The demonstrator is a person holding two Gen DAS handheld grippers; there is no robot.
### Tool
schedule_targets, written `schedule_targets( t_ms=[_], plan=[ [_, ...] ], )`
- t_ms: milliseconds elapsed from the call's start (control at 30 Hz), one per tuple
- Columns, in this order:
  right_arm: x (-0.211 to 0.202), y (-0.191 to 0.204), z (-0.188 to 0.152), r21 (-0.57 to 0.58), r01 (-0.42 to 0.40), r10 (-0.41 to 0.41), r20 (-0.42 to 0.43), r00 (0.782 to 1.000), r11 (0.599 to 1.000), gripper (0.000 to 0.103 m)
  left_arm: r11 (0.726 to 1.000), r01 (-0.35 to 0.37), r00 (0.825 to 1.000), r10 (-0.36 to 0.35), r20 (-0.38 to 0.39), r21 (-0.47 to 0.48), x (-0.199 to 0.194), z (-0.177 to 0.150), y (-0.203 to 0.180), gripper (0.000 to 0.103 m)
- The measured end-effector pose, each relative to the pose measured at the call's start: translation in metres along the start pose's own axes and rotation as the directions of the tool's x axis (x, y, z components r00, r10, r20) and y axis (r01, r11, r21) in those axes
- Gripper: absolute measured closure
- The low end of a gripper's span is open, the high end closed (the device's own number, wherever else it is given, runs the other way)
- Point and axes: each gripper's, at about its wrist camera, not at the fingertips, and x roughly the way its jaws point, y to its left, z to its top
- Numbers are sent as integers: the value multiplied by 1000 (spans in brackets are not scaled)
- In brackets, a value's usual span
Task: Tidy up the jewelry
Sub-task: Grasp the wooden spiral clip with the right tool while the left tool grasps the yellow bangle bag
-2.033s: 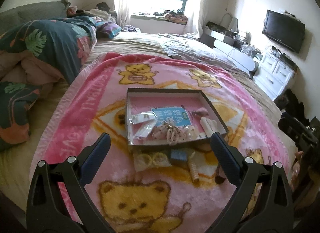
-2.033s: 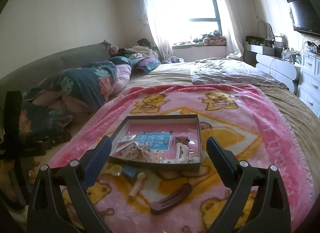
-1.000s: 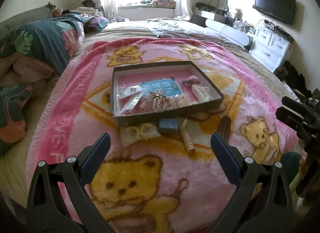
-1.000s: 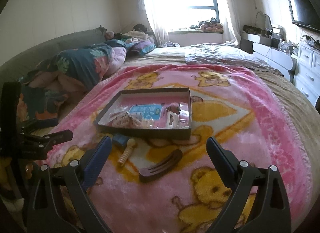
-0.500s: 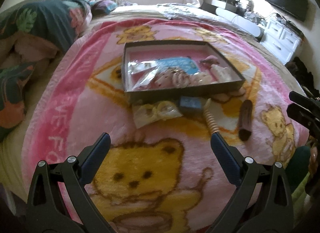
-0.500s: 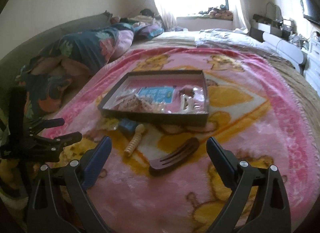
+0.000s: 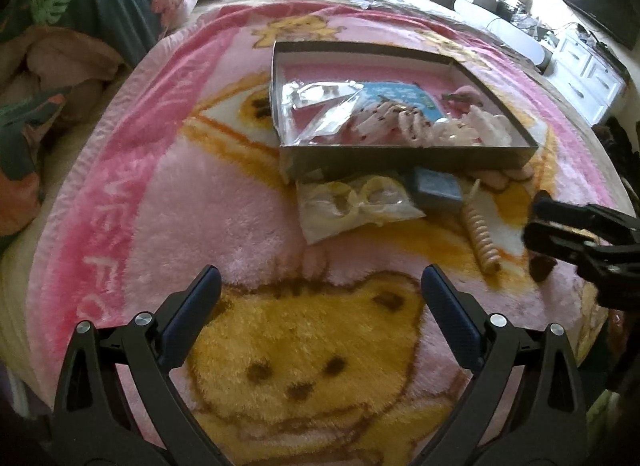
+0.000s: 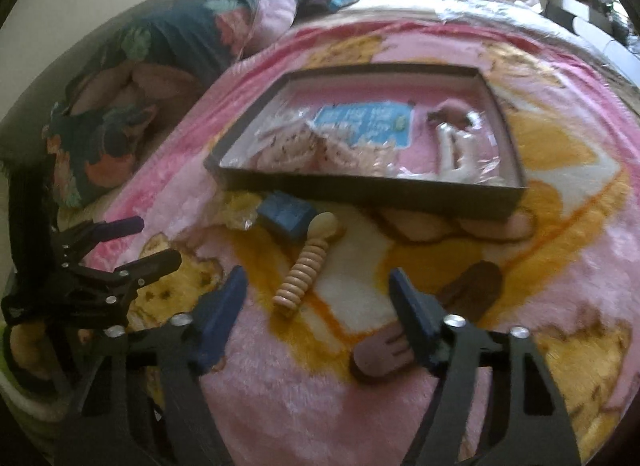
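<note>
1. The right gripper point(image 8: 316, 298) hovers low over the pink bear blanket point(image 8: 560, 225), in front of the shallow dark tray point(image 8: 360, 189). Its jaws have just been closing and now stand partly apart; nothing is between them and the pads press on nothing.
2. The left gripper point(image 7: 320, 298) has its jaws wide apart and empty, over the yellow bear print and well short of the loose pieces.
3. Four pieces lie outside the tray, just beside its near wall: a clear bag with yellow rings point(image 7: 356, 201), a small blue box point(image 7: 436, 187), a ribbed beige hair clip point(image 8: 304, 266) and a brown comb-like hair clip point(image 8: 440, 322).
4. The brown clip is the nearest thing to the right gripper. It lies just to the right of the jaw gap, and the right finger partly covers it. Its long axis runs diagonally, from lower left to upper right.
5. The ribbed clip lies a little ahead, near the middle line of the gap, with a similar diagonal direction.
6. My judgement: the right hand is much nearer to both clips, so it probably takes one, and the wrist must turn so the jaws cross the clip's long axis.
</note>
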Motion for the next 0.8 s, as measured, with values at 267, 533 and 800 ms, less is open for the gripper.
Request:
schedule_targets(
  t_ms=[267, 533, 800],
  plan=[
    [34, 3, 8, -11, -17, 16, -72, 997, 1000, 56, 998, 46, 997, -49, -54, -49, 21, 12, 7, 9],
    [42, 0, 9, -42, 6, -9, -73, 997, 999, 81, 996, 63, 994, -69, -88, -70, 39, 24, 4, 9],
    [32, -16, 8, -31, 38, -39, -31, 999, 999, 86, 994, 85, 992, -91, -92, -75, 53, 33, -1, 9]
  ],
)
